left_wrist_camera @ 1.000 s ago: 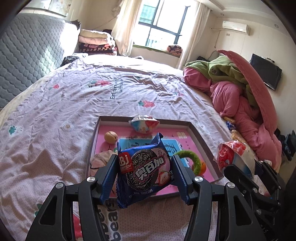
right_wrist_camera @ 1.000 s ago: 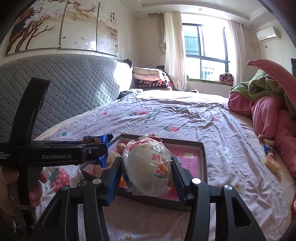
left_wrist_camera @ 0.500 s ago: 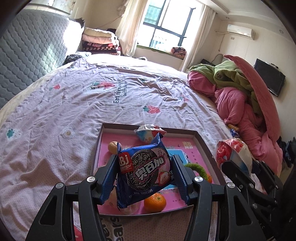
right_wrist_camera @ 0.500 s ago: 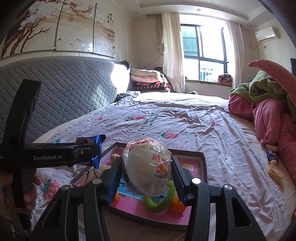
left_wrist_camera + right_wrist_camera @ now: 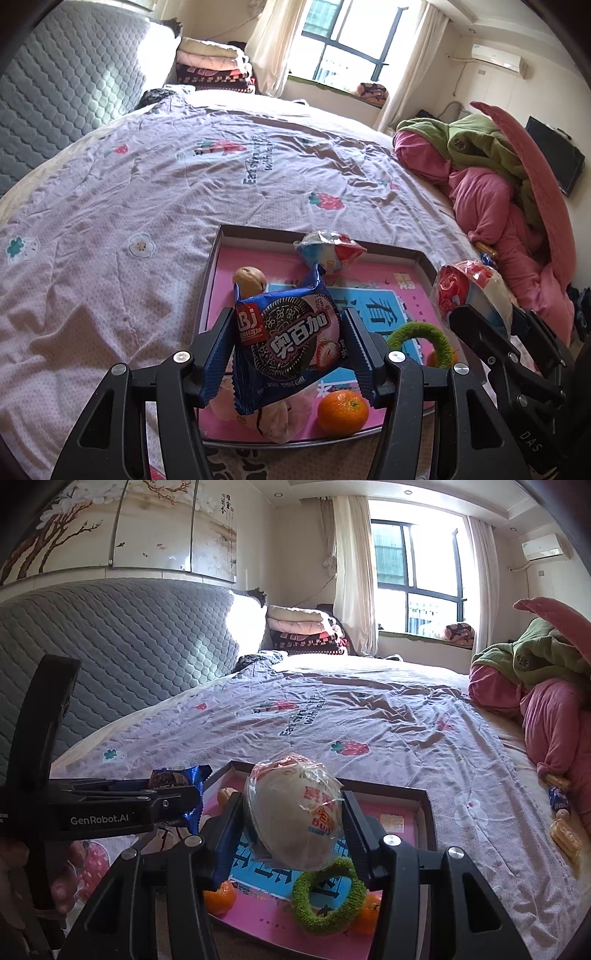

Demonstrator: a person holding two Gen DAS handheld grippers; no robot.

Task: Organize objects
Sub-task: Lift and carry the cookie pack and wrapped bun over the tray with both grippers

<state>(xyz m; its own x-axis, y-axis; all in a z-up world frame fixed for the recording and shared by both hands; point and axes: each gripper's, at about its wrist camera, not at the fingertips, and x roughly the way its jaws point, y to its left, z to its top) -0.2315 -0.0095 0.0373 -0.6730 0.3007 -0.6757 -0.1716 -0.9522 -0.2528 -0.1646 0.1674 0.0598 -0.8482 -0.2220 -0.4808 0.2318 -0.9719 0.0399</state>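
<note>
Your left gripper (image 5: 288, 345) tilts steeply down over the near edge of the tray (image 5: 421, 258), its two fingers clamped on the sides of the blue cookie packet (image 5: 286, 343), which hangs in the air just above the tray's near left part. Your right gripper (image 5: 293, 825) points less steeply and sits beside the left one, its fingers pressed on the plastic-wrapped egg toy (image 5: 295, 812), held above the tray's middle. In the right wrist view your left hand (image 5: 61, 878) shows only as fingertips wrapped around the left gripper's handle.

In the tray you have three oranges across the two views: one at the near edge (image 5: 342, 411) and, seen from the right wrist, one at each side of the green ring (image 5: 327, 899), which lies flat and touches the right-hand one (image 5: 369, 912). There is one ring, one pink soft thing (image 5: 280, 413) under the packet, one walnut (image 5: 250, 280) farther back on the left, and one wrapped snack (image 5: 328, 249) at the far rim. Beyond the tray the bedsheet (image 5: 147, 192) spreads out, with one heap of pink and green bedding (image 5: 491, 192) at its right edge.
</note>
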